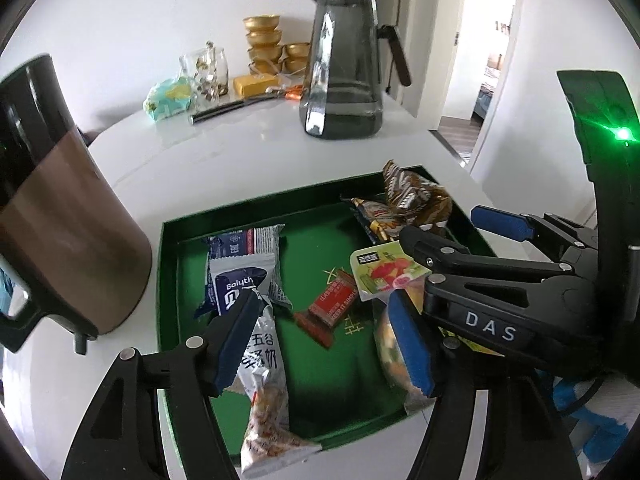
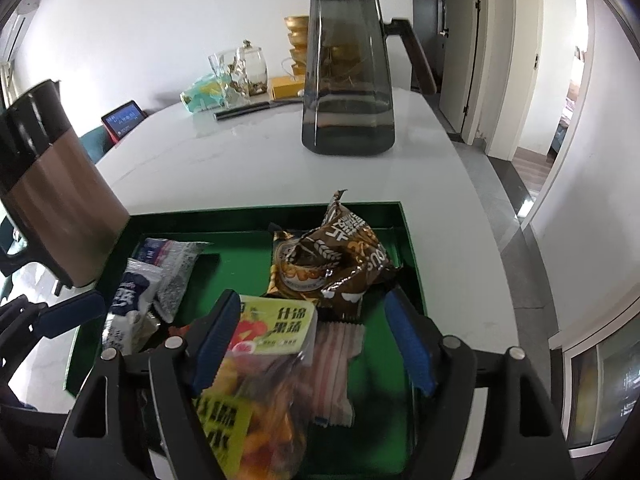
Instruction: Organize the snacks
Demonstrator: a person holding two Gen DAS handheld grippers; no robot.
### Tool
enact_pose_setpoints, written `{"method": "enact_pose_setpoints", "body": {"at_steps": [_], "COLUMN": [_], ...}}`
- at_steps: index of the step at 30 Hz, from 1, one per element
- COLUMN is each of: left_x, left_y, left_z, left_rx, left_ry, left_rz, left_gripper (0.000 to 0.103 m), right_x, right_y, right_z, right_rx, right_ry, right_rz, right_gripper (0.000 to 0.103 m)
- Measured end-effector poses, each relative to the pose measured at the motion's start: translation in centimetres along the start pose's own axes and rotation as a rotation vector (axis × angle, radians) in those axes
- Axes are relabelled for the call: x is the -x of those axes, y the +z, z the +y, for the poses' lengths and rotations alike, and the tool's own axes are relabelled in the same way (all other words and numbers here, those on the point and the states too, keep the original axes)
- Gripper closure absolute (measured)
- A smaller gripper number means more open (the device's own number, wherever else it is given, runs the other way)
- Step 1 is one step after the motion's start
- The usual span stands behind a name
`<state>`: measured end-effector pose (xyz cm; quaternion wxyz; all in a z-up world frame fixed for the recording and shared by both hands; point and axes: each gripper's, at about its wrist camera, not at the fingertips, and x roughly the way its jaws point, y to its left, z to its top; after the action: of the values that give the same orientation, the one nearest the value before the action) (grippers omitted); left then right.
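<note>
Snacks are gathered in the green tray [image 1: 168, 280] on the white table [image 1: 240, 160]: a blue packet [image 1: 240, 268], a red bar [image 1: 334, 306], a brown bag [image 2: 332, 260], a fruit pack [image 2: 276, 344]. Both grippers, left [image 1: 324, 344] and right [image 2: 316, 344], are spread, nothing pinched. A grey pitcher [image 2: 348, 80] stands beyond.

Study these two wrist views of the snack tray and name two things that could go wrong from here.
1. The long white packet overhangs the near rim of the green tray; a nudge from the left gripper could tip it onto the table.
2. The right gripper has open jaws with the fruit snack bag lying against the left one; lifting away might drag the bag. The grippers also sit close together and could collide.
</note>
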<state>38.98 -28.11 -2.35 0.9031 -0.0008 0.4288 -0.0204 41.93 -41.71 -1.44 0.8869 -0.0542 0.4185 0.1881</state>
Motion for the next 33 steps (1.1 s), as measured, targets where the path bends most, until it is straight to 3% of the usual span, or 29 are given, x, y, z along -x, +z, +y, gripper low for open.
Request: {"method": "enact_pose_setpoints", "body": {"at_steps": [7, 13, 23, 25, 27, 33], "left_x": [3.8, 7.8, 16.2, 17.7, 19.5, 23.2], "left_y": [-0.5, -2.4, -9.3, -10.9, -12.9, -17.4], "left_z": [0.8, 3.7, 10.3, 11.4, 12.5, 15.4], "left_rx": [-0.048, -0.017, -0.039, -0.042, -0.060, -0.055], "left_ry": [0.002, -0.021, 0.033, 0.041, 0.058, 0.018], "left_rz": [-0.049, -0.066, -0.108, -0.105, -0.125, -0.108], "left_gripper": [0.041, 0.041, 0.037, 0.029, 0.027, 0.027], "right_x": [5.0, 9.6, 17.2, 18.6, 20.1, 23.5], "right_y": [-1.0, -3.1, -8.5, -9.6, -10.7, -13.7], "right_z": [1.3, 3.6, 9.5, 10.7, 12.0, 16.0], "right_rx": [0.004, 0.010, 0.003, -0.005, -0.007, 0.024], "right_ry": [-0.011, -0.025, -0.042, -0.045, -0.053, -0.065], "right_rz": [-0.071, -0.092, -0.111, -0.118, -0.123, -0.127], "right_gripper": [0.000, 0.000, 0.000, 0.000, 0.000, 0.000]}}
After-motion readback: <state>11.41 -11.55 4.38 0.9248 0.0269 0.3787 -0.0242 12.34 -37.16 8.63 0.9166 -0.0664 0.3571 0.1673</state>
